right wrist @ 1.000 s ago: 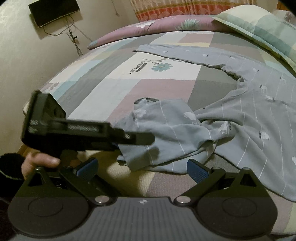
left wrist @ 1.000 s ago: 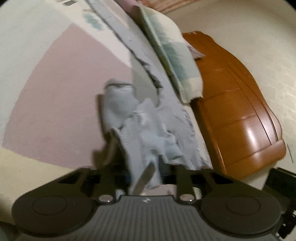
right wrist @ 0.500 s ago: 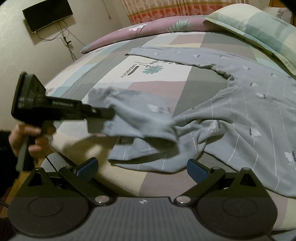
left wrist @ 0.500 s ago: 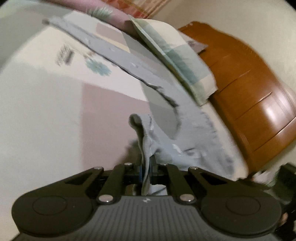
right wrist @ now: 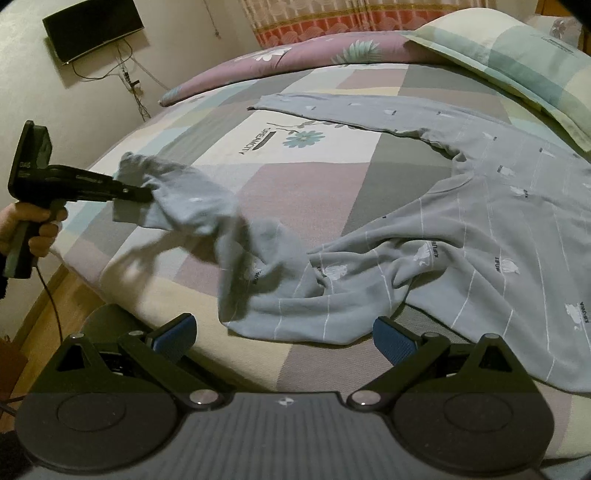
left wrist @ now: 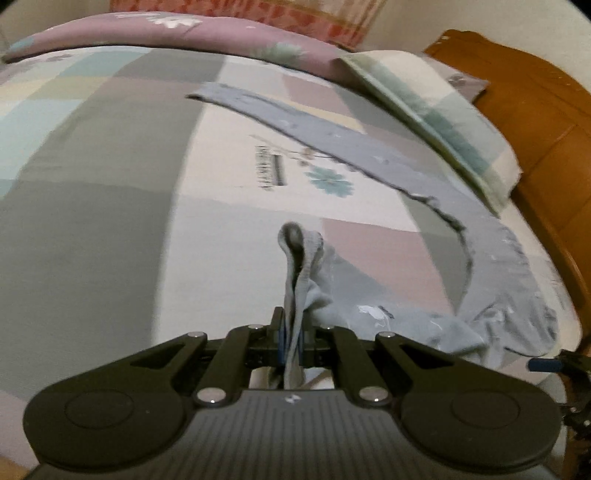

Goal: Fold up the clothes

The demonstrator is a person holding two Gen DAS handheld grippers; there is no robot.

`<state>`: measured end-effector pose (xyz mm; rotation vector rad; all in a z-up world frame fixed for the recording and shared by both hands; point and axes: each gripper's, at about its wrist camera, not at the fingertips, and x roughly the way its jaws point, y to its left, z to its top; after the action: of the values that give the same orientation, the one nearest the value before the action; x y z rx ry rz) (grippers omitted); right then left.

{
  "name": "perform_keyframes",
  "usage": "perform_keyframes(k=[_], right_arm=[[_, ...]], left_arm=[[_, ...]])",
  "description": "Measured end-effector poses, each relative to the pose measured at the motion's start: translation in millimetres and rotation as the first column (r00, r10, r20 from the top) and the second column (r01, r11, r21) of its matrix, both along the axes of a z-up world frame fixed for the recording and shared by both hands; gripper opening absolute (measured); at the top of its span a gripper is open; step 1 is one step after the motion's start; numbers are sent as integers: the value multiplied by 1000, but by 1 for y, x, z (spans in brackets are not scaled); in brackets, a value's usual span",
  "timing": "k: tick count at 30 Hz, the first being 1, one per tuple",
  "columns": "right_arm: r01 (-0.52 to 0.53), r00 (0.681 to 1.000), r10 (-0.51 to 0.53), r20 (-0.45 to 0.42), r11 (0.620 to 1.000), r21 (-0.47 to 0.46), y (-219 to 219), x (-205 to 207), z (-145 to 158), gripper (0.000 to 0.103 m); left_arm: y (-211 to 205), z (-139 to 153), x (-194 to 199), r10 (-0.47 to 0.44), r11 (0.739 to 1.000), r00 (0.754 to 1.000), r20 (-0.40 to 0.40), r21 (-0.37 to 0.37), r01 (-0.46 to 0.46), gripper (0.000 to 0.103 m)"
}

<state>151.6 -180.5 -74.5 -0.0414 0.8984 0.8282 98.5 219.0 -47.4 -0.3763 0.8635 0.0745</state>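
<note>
A grey long-sleeved shirt (right wrist: 480, 236) with thin white stripes lies spread on the patchwork bed. Its far sleeve (right wrist: 332, 110) stretches flat toward the left. The near sleeve (right wrist: 192, 206) is lifted off the bed, and my left gripper (right wrist: 144, 194) is shut on its cuff (left wrist: 301, 251). In the left wrist view the cuff sticks up between the closed pads of my left gripper (left wrist: 293, 336). My right gripper (right wrist: 284, 336) stands open near the bed's front edge, just short of the shirt's crumpled hem (right wrist: 295, 317), with nothing between its fingers.
A checked pillow (right wrist: 517, 62) lies at the back right and a purple floral quilt (right wrist: 295, 51) along the back. A wooden headboard (left wrist: 546, 147) stands at the right. A person's hand (right wrist: 26, 229) holds the left gripper past the bed's left edge. A screen (right wrist: 92, 29) hangs on the wall.
My left gripper has risen and swung left with the sleeve cuff in it, drawing the sleeve off the crumpled pile and out over the bed. The right gripper has kept still.
</note>
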Motion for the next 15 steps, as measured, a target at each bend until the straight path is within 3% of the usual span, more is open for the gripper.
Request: perform_keyframes(k=[10,15], right_arm=[[-2,1000,2,-4,1000,-6,3,1,-3,103],[5,1000,-5,0,1000,-9,3,1,-2,103]], left_arm=[[51,15,-23,102,990,992,-68,102,-95,4],[65,14,-24,133,986,987,-86,117,-122,4]])
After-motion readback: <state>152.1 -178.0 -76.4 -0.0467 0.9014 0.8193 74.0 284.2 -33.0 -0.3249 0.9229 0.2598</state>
